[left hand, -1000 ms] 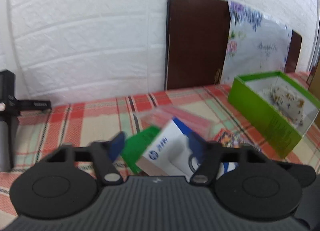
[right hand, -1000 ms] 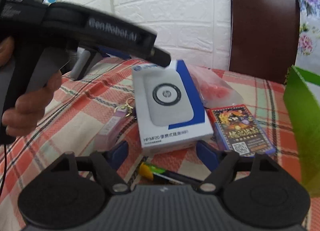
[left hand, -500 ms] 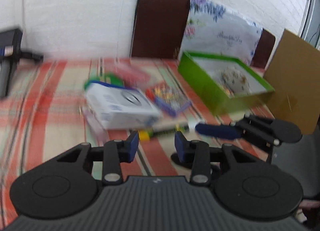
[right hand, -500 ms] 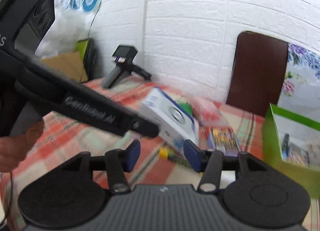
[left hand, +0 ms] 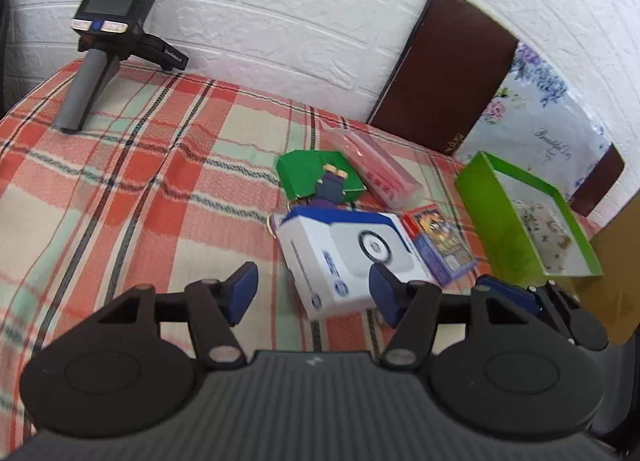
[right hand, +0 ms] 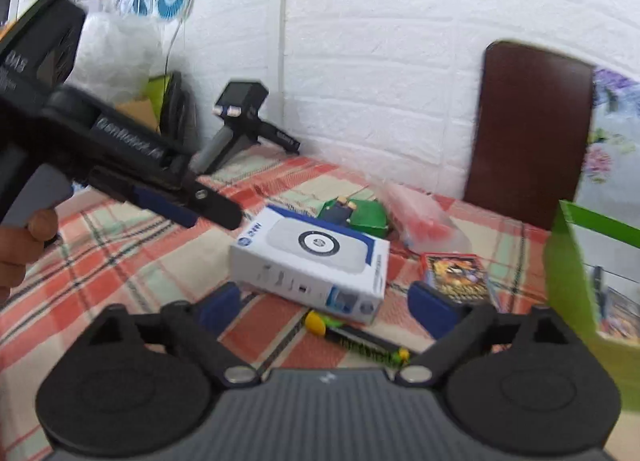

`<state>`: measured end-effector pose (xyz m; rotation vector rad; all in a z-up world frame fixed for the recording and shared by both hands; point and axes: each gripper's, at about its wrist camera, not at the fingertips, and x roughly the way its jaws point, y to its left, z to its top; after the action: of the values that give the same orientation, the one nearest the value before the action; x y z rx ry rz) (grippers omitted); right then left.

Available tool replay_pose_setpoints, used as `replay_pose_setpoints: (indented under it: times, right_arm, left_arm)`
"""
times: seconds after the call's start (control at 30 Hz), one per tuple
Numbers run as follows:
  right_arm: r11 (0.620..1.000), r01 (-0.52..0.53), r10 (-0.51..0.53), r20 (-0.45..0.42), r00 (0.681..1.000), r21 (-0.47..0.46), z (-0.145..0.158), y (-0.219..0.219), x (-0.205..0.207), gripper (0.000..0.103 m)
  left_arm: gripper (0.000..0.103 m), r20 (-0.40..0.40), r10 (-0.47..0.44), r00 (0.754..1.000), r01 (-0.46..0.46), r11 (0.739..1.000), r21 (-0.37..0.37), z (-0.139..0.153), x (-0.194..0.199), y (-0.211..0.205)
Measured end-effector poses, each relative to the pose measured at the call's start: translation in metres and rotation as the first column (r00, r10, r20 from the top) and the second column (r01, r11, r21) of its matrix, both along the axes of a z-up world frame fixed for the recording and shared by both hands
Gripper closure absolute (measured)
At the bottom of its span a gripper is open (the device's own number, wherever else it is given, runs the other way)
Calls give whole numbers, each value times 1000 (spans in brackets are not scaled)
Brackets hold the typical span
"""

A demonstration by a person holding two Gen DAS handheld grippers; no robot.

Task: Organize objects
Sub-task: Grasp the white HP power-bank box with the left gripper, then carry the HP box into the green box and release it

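Observation:
A white and blue HP box [left hand: 348,253] [right hand: 312,261] lies on the plaid cloth. Beside it lie a card pack [left hand: 440,245] [right hand: 458,273], a green packet [left hand: 316,177] [right hand: 356,213], a pink pouch [left hand: 376,169] [right hand: 424,217] and a green and yellow pen [right hand: 356,335]. A green tray [left hand: 488,213] [right hand: 568,273] stands at the right. My left gripper [left hand: 314,291] is open and empty, just short of the box. My right gripper [right hand: 324,305] is open and empty over the pen, near the box. The left gripper's fingers [right hand: 176,211] also show in the right wrist view.
A black handheld device on a grey grip [left hand: 104,41] [right hand: 236,125] stands at the far left by the white brick wall. A brown chair back [left hand: 444,73] [right hand: 528,133] and a floral bag [left hand: 536,121] stand behind the table. A cardboard panel [left hand: 616,273] is at the right.
Both grippers have opened wider than half a second ago. Both views have swung back toward the box, which now lies flat on the cloth, free of my left gripper.

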<state>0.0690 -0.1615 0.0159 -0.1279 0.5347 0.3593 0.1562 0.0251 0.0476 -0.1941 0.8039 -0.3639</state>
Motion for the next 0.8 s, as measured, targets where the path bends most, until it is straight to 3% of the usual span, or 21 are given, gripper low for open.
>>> replay_pose_setpoints:
  times: [0.17,0.27,0.3,0.37,0.57,0.8]
  right_arm:
    - [1000,7,-4,-117,993,17,-24,1,54,5]
    - [996,-24,38,-175,984,82,-34,3,70,8]
    - [997,-12,25,-174,984,78,-34,6,70,9]
    - [997,-2,14,-150,989,78,-29,11,61,17]
    - [999,-26,27,-35,999,29,0,12,-5,18]
    - [998,66,-67,-111,992,-9,-6,-33,-86,18]
  left_arm:
    - [40,-35,-8,999,9,999,31,-16,24,-12]
    - [54,-53,-15,998,13,1000,-22,-17,25,-11]
    - [55,-43,-4,999,3,1000,-9,-15,22,-11]
    - [55,-16,11,1000,-10,1000,11,-8,9,-10]
    - [55,5,2,1000,-1,998,-70,11,-52,-2]
    - [54,-73,-180,981,176,983,-52,-13,-102,-64]
